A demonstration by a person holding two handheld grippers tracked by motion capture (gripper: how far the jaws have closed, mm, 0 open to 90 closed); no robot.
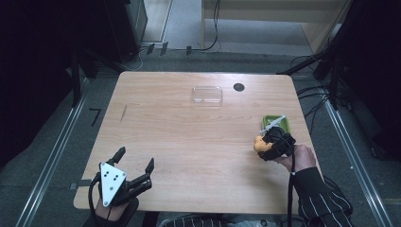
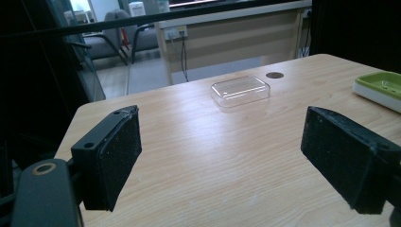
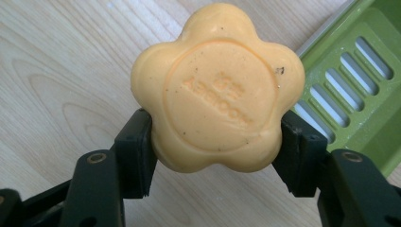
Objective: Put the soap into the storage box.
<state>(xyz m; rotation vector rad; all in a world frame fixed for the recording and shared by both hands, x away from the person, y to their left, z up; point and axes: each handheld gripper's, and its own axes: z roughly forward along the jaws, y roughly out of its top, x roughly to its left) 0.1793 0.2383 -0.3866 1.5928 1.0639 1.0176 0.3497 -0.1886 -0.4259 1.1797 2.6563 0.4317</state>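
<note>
Two grippers work at a wooden table (image 1: 189, 142), one per hand. We see the right gripper (image 3: 215, 142) w/ its jaws closed onto a soap (image 3: 217, 90): orange, flower-shaped, w/ raised lettering too worn to read. In the high view the soap (image 1: 260, 144) sits near the table's right edge, just beside a green dish (image 1: 283, 124); whether it's lifted or touching the wood, we can't tell. The dish (image 3: 359, 80) is slotted, prob. for drainage, and lies next to the soap in the right gripper view. Something pale and thin lies across the dish in the high view; too small to identify.

The left gripper (image 1: 137, 168) rests at the near left corner, jaws spread wide, nothing between them. Its own view looks across bare wood to a clear lid (image 2: 240, 90) at the far side, w/ a dark round hole (image 2: 274, 74) beyond it.

Handling, as we judge it: the soap looks solid, stiff and fairly light, but prob. slick if at all damp, and soft enough to dent under hard squeeze. Its lobed edge gives uneven contact. The pads (image 3: 137, 151) now press on opposite sides, low on the body, which seems the sensible hold; a grip on lobe tips alone could let it twist or pop out. Moderate pressure, no more.
</note>
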